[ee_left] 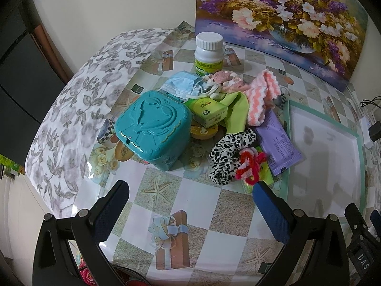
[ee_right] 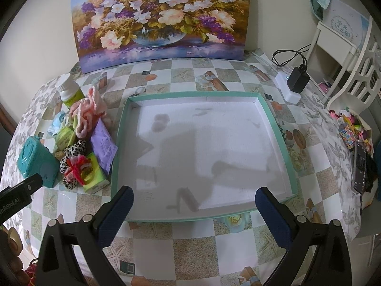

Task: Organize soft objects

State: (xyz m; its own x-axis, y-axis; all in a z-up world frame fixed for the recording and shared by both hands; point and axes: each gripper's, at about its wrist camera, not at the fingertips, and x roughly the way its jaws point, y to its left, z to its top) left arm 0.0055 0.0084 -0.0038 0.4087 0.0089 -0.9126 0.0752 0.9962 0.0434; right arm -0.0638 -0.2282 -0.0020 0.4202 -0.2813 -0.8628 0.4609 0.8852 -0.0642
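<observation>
A pile of mixed items lies on the checkered table. Soft ones: a black-and-white spotted scrunchie (ee_left: 225, 157) (ee_right: 75, 150), a red and pink fuzzy tie (ee_left: 250, 165) (ee_right: 76, 166), a pink and white knitted cloth (ee_left: 260, 96) (ee_right: 89, 109), a blue face mask (ee_left: 181, 83), a green cloth (ee_left: 235, 113). A shallow white tray with a teal rim (ee_right: 278, 128) (ee_left: 289, 119) lies right of the pile and holds nothing. My left gripper (ee_left: 190, 190) is open, just short of the pile. My right gripper (ee_right: 194, 196) is open over the tray's near edge.
A teal plastic box (ee_left: 154, 128) (ee_right: 35, 157), a white pill bottle (ee_left: 209, 52) (ee_right: 69, 90), a green tissue pack (ee_left: 209, 112), a purple sachet (ee_left: 278, 143) (ee_right: 104, 143) sit in the pile. A flower painting (ee_right: 162, 16) leans on the wall. A charger (ee_right: 297, 79) lies right.
</observation>
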